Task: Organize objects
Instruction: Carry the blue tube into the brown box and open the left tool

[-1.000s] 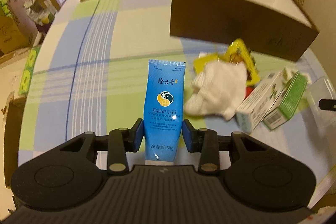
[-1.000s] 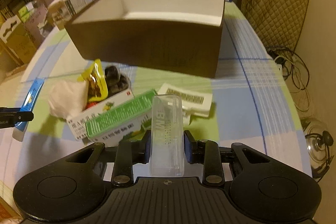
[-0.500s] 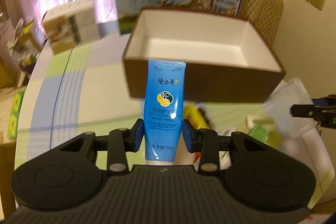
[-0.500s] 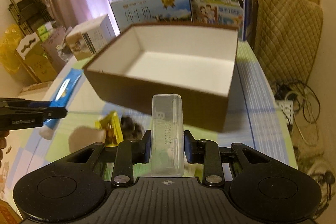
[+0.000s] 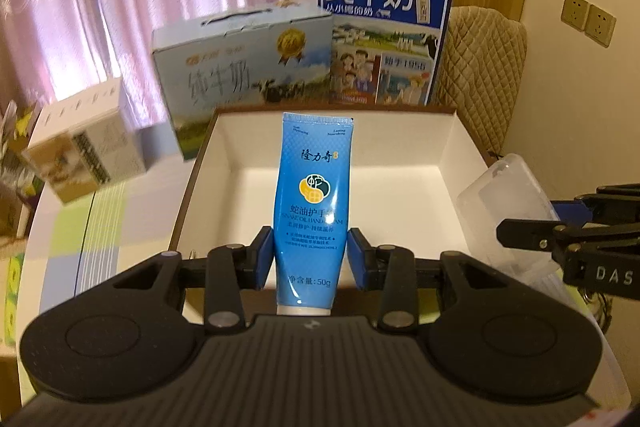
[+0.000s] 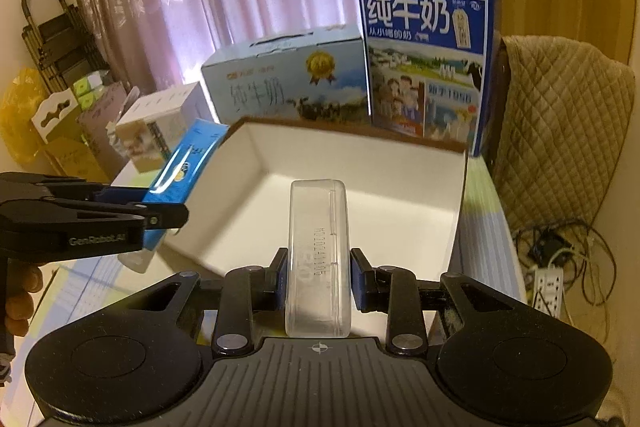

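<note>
Where the left wrist view looks down along its own fingers, the left gripper [image 5: 311,258] points forward and downward with its blue pads pressed against a blue hand-cream tube [image 5: 313,203], which stands upright between them, crimped end at twelve o'clock. Behind the tube lies an open brown box [image 5: 456,163] with a white inside, nothing visible in it, and the tube's upper half overlaps that white floor. At three o'clock the right gripper [image 5: 532,227] reaches in from the edge, carrying a clear plastic case [image 5: 504,195] tilted over the box's right wall. A pale blue milk carton [image 5: 240,67] and a dark blue milk carton [image 5: 384,39] stand beyond the box at twelve o'clock, and a small white carton [image 5: 84,143] sits at ten o'clock on the checked tablecloth [image 5: 100,219]. In the right wrist view, the right gripper [image 6: 318,277] also points forward and down, its jaws narrow and clamped on the clear case [image 6: 318,259], held upright over the near edge of the box [image 6: 400,179]. At nine o'clock the left gripper [image 6: 176,213] comes in level from the side with the blue tube [image 6: 188,163] slanting over the box's left wall; fingers of a hand [image 6: 20,299] show at eight o'clock. A quilted chair back [image 6: 560,131] stands at three o'clock.
</note>
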`<state>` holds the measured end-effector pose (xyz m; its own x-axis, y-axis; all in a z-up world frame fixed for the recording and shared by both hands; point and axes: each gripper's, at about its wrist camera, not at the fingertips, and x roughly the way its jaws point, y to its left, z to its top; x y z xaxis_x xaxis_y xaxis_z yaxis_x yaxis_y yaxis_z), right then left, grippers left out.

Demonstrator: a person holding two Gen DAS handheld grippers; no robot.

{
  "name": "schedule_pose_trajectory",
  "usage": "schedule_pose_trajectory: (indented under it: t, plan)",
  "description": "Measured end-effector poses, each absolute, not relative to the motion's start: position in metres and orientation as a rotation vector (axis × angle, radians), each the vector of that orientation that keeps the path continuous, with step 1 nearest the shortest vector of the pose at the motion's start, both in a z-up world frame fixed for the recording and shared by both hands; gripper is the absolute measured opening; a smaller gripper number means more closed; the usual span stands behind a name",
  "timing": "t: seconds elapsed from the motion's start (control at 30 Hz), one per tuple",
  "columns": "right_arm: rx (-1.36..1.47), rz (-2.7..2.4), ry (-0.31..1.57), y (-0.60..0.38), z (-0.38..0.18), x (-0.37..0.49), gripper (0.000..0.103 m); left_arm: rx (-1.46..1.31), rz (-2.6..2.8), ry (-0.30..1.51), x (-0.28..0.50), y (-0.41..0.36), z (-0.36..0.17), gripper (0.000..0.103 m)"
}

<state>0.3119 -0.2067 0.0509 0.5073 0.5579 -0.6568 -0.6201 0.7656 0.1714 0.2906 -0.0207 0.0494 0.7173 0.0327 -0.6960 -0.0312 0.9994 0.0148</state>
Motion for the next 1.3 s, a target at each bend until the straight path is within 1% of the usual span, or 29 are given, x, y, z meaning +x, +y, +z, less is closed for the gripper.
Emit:
schedule_pose_trajectory:
  t: [0.27,0.63,0.93,1.2,1.23,1.27,1.3]
  plan:
    - [-0.09,0.689,0.791,-0.197,0.037,0.357,0.028,0.015,0.023,0.793,0.343,-0.035,0.042,0.034]
    - [-0.104,0.662,0.901,-0.188,-0.004,0.396,0.028,-0.001,0.012,0.908,0.394,-0.046,-0.006,0.034]
    - [-0.12,0.661,0.948,-0.185,-0.025,0.411,0.028,-0.023,0.015,1.032,0.409,-0.048,-0.053,0.035]
    - [-0.133,0.659,0.934,-0.186,-0.027,0.415,0.028,-0.01,0.021,1.052,0.41,-0.049,-0.064,0.034]
    - [-0.137,0.66,0.927,-0.186,-0.026,0.415,0.028,-0.002,0.024,1.044,0.409,-0.05,-0.063,0.035]
    - [-0.136,0.662,0.922,-0.186,-0.025,0.415,0.028,0.002,0.025,1.039,0.409,-0.05,-0.062,0.039]
    - [-0.133,0.664,0.919,-0.185,-0.023,0.414,0.028,0.004,0.028,1.033,0.409,-0.05,-0.06,0.04]
